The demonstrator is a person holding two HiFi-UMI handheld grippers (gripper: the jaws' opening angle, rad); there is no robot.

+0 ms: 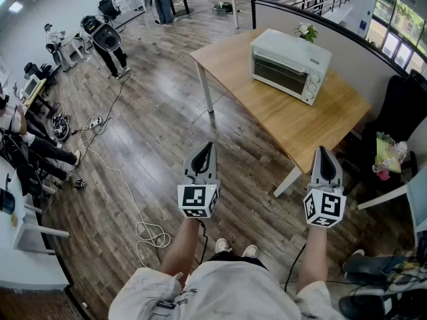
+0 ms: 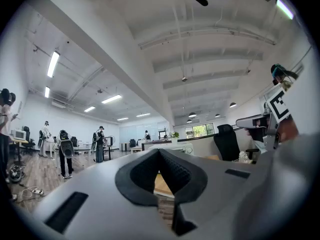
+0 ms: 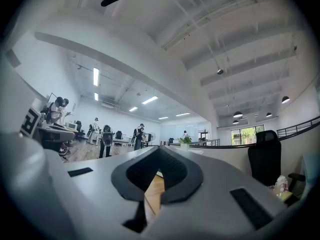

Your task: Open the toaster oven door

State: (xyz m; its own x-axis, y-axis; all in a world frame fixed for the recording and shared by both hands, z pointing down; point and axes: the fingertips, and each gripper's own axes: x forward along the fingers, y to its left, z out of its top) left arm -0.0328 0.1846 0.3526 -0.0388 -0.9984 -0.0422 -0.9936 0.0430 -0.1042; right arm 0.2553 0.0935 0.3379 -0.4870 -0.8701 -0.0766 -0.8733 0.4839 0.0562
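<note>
The white toaster oven [image 1: 289, 67] stands on a wooden table [image 1: 313, 122] far ahead, its glass door [image 1: 279, 73] closed and knobs at its right end. Both grippers hang low in front of the person's body, well short of the table. My left gripper [image 1: 208, 145] is shut with nothing between its jaws. In the left gripper view, this gripper [image 2: 159, 153] has its dark pads meeting at the tip. My right gripper [image 1: 322, 150] is also shut and empty. Its pads [image 3: 172, 171] close together in the right gripper view, pointing toward the table.
A small potted plant [image 1: 307, 32] sits behind the oven by a low partition wall. A black chair [image 1: 400, 112] stands right of the table. Cables [image 1: 150, 232] trail over the wood floor to the left. People stand and sit at the far left and back.
</note>
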